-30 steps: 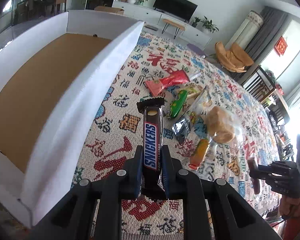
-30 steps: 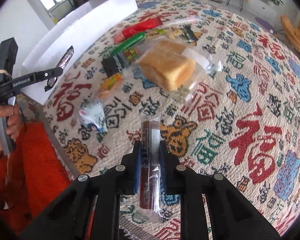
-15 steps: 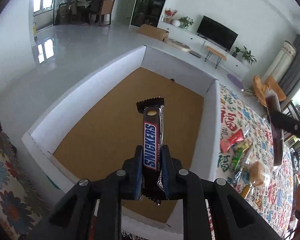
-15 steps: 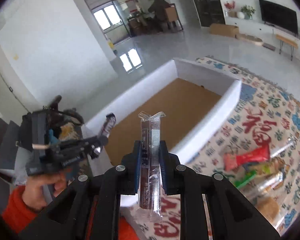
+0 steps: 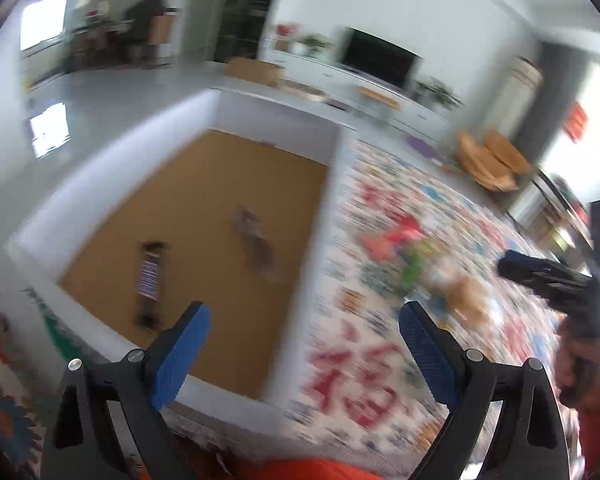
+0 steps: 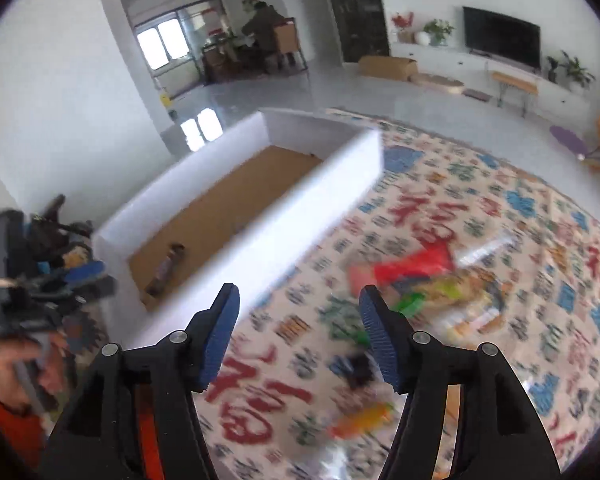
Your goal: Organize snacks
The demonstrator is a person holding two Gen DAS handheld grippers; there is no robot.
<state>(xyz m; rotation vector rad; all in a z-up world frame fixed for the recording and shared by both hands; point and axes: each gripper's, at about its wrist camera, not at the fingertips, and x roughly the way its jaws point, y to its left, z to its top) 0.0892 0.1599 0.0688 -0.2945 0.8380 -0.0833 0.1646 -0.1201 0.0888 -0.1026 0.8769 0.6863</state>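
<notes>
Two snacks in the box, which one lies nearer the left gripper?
The dark bar with the blue label, lying just beyond the left gripper. The clear-wrapped stick lies farther in, toward the box middle.

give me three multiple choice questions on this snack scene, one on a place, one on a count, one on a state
1. Where does the dark snack bar lie?
A. on the patterned cloth
B. on the brown floor of the white box
C. between the left tool's pads

2. How many snacks lie in the box?
A. none
B. two
C. five

3. How does the left tool stand?
A. wide, nothing between its pads
B. clamped on a bar
C. clamped on the box wall

Answers:
1 B, the bar rests on the brown floor inside the walls.
2 B, the bar and a clear-wrapped stick lie there.
3 A, its jaws are opening and the gap is bare.
</notes>
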